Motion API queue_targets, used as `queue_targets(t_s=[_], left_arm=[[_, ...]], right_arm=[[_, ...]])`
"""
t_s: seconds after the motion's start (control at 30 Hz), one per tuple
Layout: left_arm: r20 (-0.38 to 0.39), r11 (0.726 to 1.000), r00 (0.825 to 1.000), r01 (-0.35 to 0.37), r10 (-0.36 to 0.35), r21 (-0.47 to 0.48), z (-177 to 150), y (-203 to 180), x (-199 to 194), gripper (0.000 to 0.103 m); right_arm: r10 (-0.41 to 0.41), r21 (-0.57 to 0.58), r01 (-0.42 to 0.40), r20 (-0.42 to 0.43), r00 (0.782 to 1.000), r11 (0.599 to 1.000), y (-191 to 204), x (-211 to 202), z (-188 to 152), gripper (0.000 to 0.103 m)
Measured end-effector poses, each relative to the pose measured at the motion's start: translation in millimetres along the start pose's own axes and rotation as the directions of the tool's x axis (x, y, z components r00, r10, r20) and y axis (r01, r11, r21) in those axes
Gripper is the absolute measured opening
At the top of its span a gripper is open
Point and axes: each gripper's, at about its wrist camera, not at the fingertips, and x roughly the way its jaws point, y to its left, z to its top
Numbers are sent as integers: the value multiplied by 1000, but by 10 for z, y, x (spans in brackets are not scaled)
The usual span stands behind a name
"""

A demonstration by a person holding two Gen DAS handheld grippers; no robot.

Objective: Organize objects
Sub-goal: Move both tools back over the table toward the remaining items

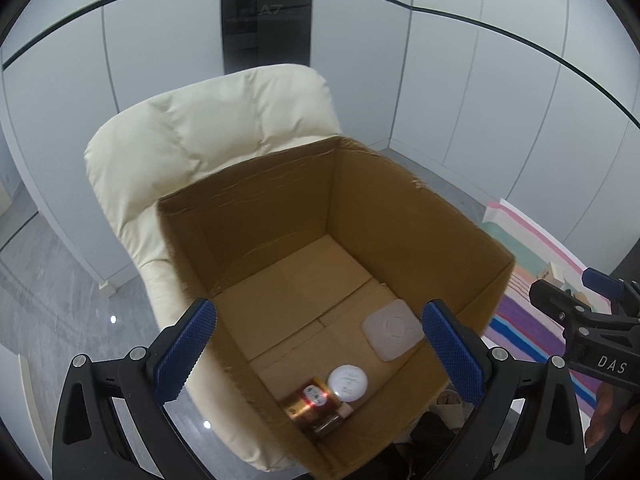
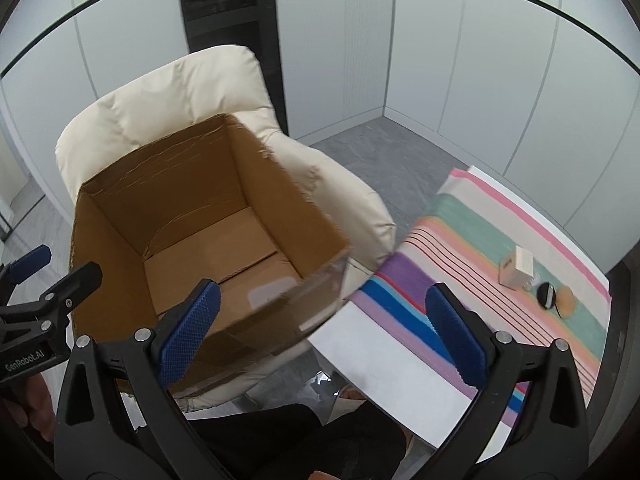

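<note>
An open cardboard box (image 1: 420, 216) stands on a cream armchair (image 1: 208, 128). Inside lie a brown-gold jar (image 1: 314, 406), a white round tin (image 1: 347, 383) and a flat white square pad (image 1: 394, 329). My left gripper (image 1: 320, 350) is open and empty above the box's near edge. My right gripper (image 2: 320, 326) is open and empty between the box (image 2: 168, 200) and the striped cloth (image 2: 500, 280). On the cloth sit a small white box (image 2: 517, 267), a black round object (image 2: 545, 295) and a tan round object (image 2: 566, 299).
The cloth covers a white table (image 2: 380, 360) right of the armchair (image 2: 168, 92). Grey floor (image 2: 380, 152) and white wall panels lie behind. The other gripper shows at each view's side edge (image 1: 592, 312) (image 2: 36, 292).
</note>
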Motion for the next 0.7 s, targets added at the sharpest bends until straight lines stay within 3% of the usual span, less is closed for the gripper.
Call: queue_targets(t_s=[0.7], left_arm=[[-3, 993, 996, 91, -91, 74, 69, -772, 63, 103]], right_arm=[[-70, 95, 71, -14, 997, 993, -768, -154, -213, 103]])
